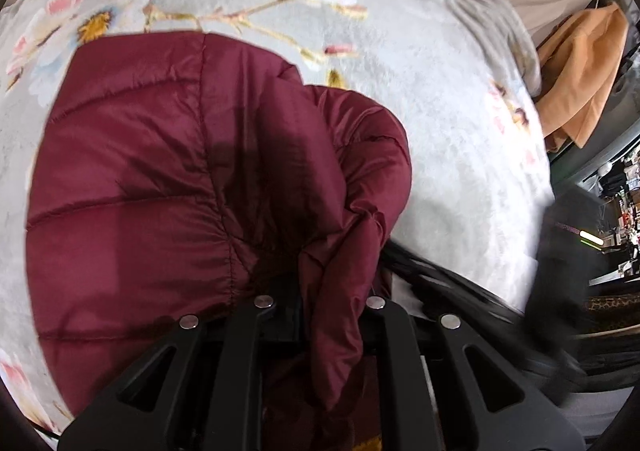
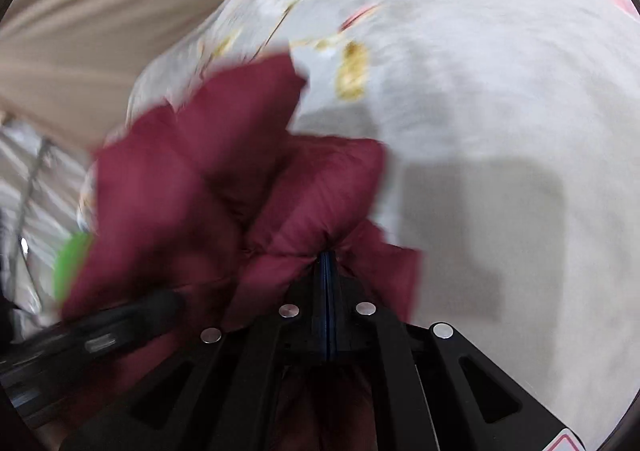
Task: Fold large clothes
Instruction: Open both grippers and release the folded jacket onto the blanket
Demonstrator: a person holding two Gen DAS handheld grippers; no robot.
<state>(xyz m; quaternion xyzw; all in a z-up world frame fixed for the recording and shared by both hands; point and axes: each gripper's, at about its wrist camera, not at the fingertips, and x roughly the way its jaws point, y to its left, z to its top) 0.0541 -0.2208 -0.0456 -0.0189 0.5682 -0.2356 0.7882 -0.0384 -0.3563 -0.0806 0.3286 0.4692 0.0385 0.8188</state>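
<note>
Both claws pinch the maroon puffer jacket (image 1: 168, 179) — left claw (image 1: 320, 291), right claw (image 2: 328, 263).

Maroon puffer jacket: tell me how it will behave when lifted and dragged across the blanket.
The maroon puffer jacket probably flops: it drapes in loose folds from the left gripper. Quilted padding suggests it is light but springy, so folds may puff open. Its shiny shell looks slippery, though the fuzzy floral blanket may drag on it.

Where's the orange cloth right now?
The orange cloth shows only in the left wrist view, at the far right edge, hanging just beyond the corner of the floral blanket, well away from the maroon puffer jacket.
</note>
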